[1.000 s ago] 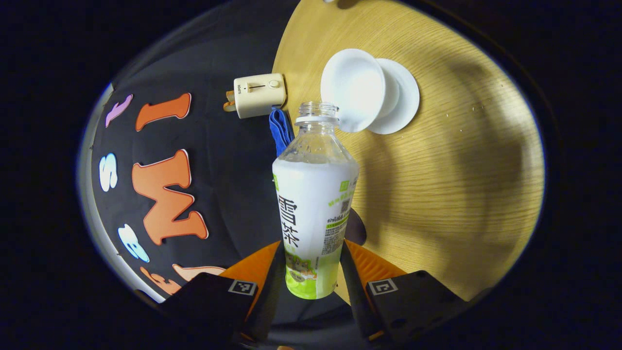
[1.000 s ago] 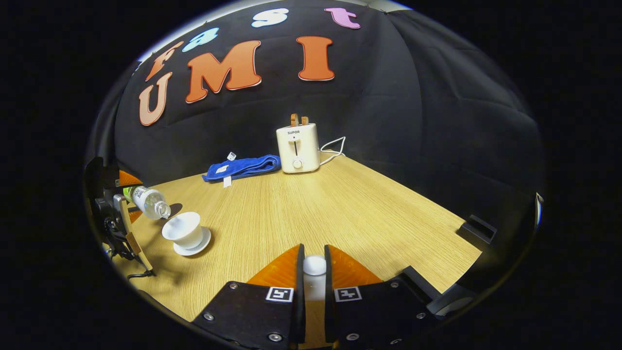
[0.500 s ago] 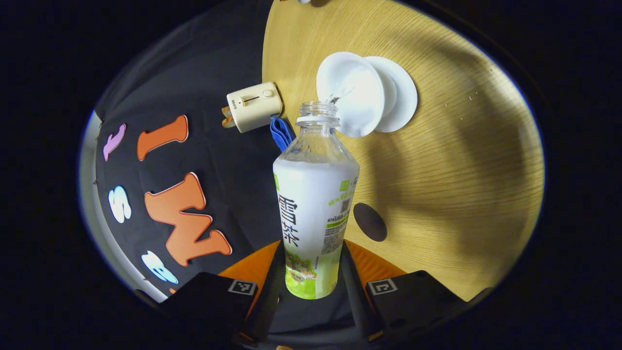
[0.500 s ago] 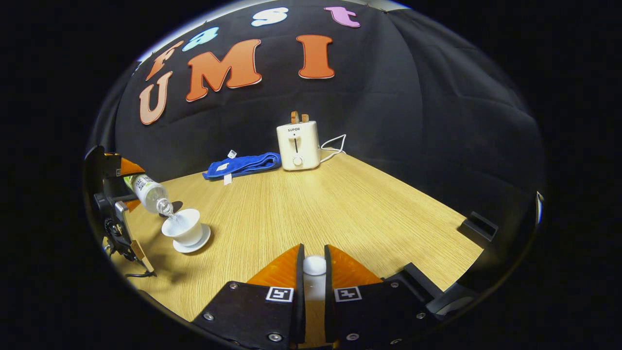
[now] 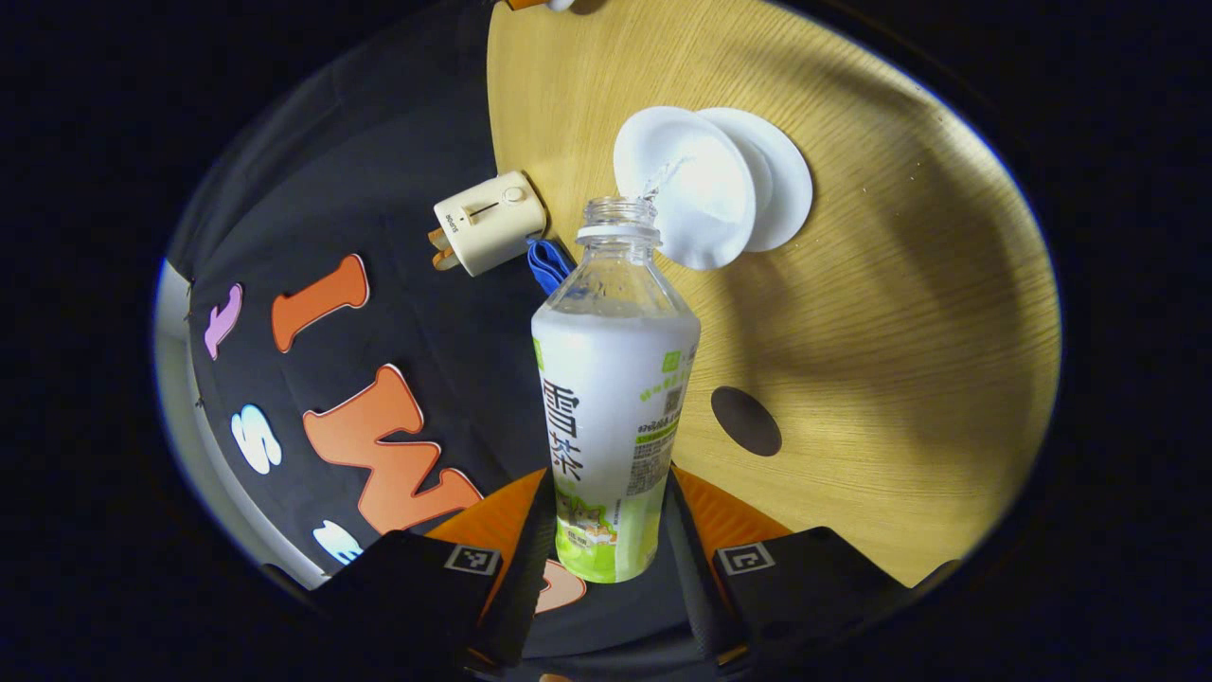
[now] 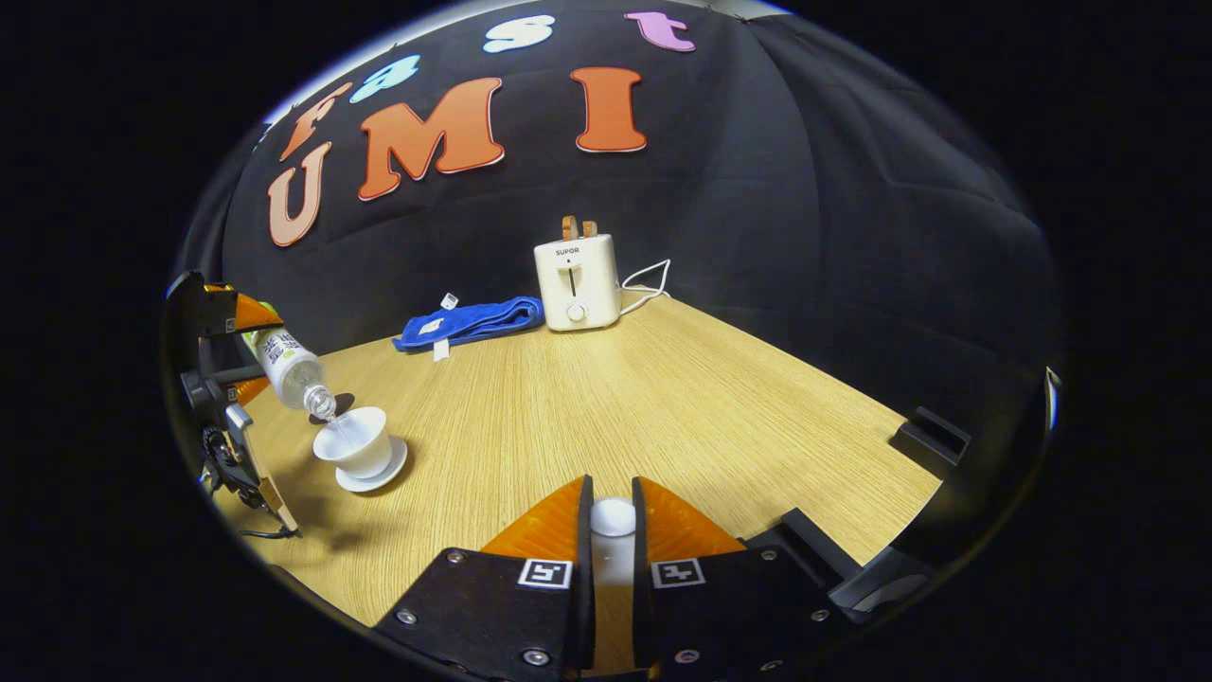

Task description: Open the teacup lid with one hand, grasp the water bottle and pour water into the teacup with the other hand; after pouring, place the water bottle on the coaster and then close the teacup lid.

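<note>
In the left gripper view the left gripper [image 5: 606, 511] has both fingers pressed on the lower body of the water bottle [image 5: 611, 407], which is tipped with its open neck at the rim of the teacup [image 5: 684, 185]; a thin stream of water runs into the cup. The cup sits on its saucer [image 5: 786, 180] on the wooden table [image 5: 900, 313], at about one o'clock from the bottle. A dark round coaster [image 5: 746, 421] lies at three o'clock from the bottle's label. In the right gripper view the right gripper [image 6: 611, 530] has its fingers narrowed onto the white knob of the teacup lid [image 6: 613, 517], well apart from the cup at nine o'clock. A toaster [image 6: 576, 282] and a blue cloth [image 6: 469, 322] lie at twelve o'clock by the wall.
</note>
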Available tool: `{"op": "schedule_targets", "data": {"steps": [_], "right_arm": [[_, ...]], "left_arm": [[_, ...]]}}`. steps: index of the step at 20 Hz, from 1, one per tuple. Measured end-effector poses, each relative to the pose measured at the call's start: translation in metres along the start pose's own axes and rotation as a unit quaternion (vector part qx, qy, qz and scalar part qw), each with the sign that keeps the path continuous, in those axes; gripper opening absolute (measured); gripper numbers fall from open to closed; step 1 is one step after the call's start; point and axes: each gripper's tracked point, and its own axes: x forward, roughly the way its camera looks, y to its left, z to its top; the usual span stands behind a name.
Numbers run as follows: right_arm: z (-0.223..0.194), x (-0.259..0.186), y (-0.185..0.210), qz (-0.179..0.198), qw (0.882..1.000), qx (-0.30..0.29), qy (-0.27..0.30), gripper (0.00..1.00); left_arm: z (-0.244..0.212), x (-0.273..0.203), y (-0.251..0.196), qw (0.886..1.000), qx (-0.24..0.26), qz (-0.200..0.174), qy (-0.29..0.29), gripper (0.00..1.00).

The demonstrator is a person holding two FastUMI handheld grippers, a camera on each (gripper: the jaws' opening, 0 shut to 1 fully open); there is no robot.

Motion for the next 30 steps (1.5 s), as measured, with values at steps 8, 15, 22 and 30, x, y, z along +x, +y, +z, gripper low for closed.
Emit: {"op": "schedule_targets", "data": {"steps": [8, 15, 22, 30], "right_arm": [[-0.007, 0.003, -0.007, -0.005, 1.0, 0.009, 0.008, 0.16], [-0.007, 0.002, -0.011, -0.007, 1.0, 0.009, 0.01, 0.16], [-0.01, 0.002, -0.008, -0.008, 1.0, 0.009, 0.015, 0.16], [-0.002, -0.004, -0.001, -0.006, 1.0, 0.005, 0.012, 0.16]], "left_arm": [[0.007, -0.005, 0.005, 0.999, 0.032, 0.002, -0.007, 0.69], [0.01, -0.001, 0.009, 0.999, 0.046, 0.001, -0.009, 0.67], [0.019, -0.001, -0.014, 0.997, -0.06, -0.023, -0.04, 0.66], [0.018, 0.006, -0.027, 0.946, -0.316, -0.03, -0.06, 0.69]]}}
